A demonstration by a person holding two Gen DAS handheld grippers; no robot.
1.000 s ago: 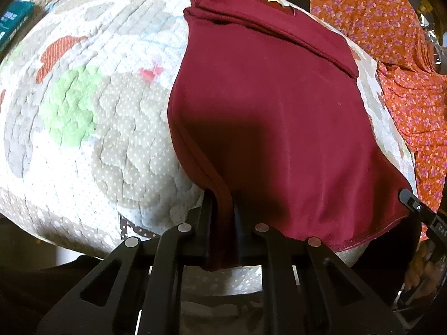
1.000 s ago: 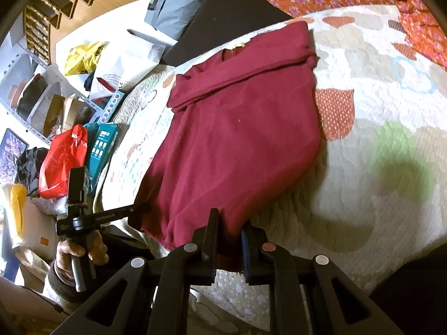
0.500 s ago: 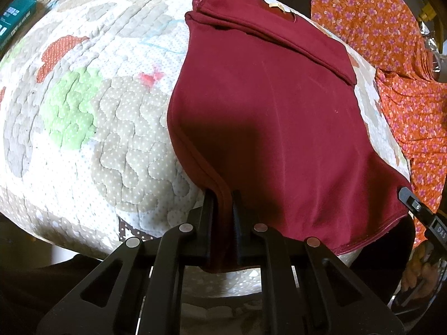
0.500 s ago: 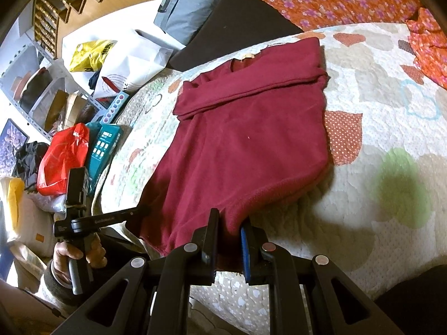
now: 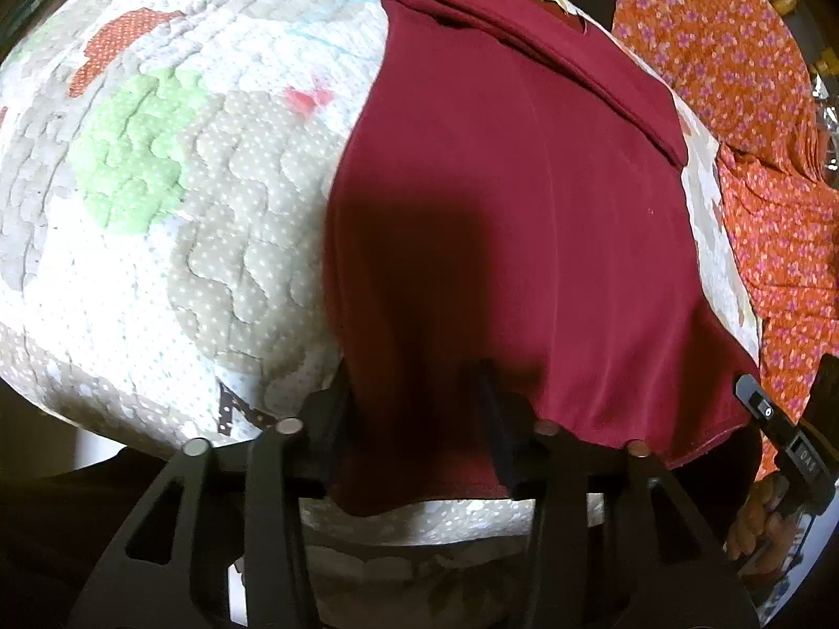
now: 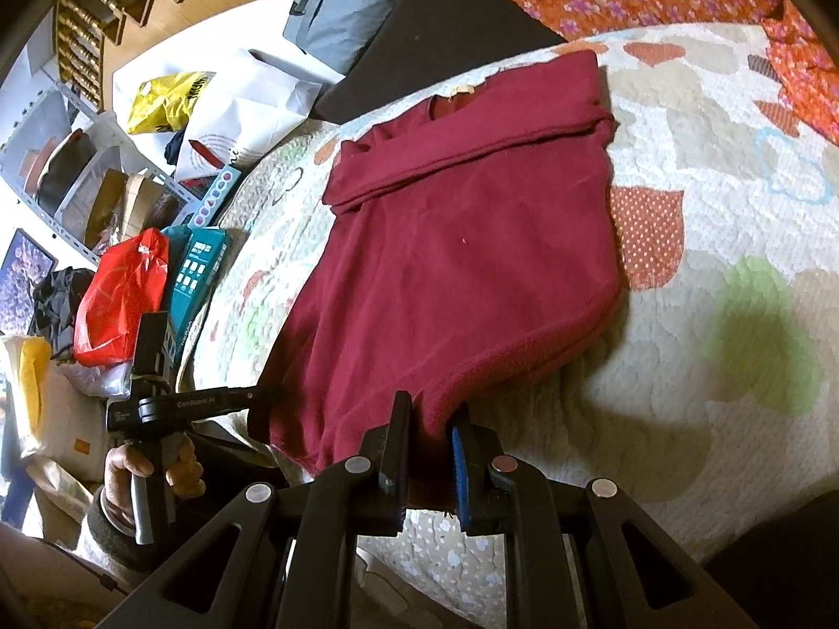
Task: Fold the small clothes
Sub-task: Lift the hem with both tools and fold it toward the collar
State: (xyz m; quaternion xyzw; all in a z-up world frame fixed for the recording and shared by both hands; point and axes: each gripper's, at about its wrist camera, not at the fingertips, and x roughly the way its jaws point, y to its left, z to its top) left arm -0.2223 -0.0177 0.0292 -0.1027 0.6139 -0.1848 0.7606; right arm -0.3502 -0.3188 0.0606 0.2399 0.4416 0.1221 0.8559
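Trouble could start right at the near hem. The maroon shirt (image 5: 503,220) lies flat across the middle of the left wrist view on the quilted bedspread (image 5: 173,220), its top band already folded over toward the upper centre of the frame, its hem hanging at the bottom edge. The left gripper (image 5: 414,419) is opening now, jaws spreading with the hem corner draped loosely between them and no pad pressing on it. If that corner slides off the quilt's rounded edge, the neat lower line goes with it and the shirt skews.

Over in the right wrist view, the right gripper (image 6: 430,451) sits at lower centre with its jaws nearly closed, pinching the other hem corner of the shirt. One corner freed, one corner clamped: any tug from the right side now would drag the cloth crooked, and the folded band at the top could slip open.

Clutter sits close on the left edge of that view too. A red plastic bag (image 6: 123,293) bulges full, contents not visible. A yellow bag (image 6: 170,99) sits further up, also closed to view. White shelf bins (image 6: 68,173) in the upper left hold dark and brown items, too small to name. The orange floral cloth (image 5: 744,120) lies along the right of the left view, just beside the shirt, and could get caught up in the next fold.
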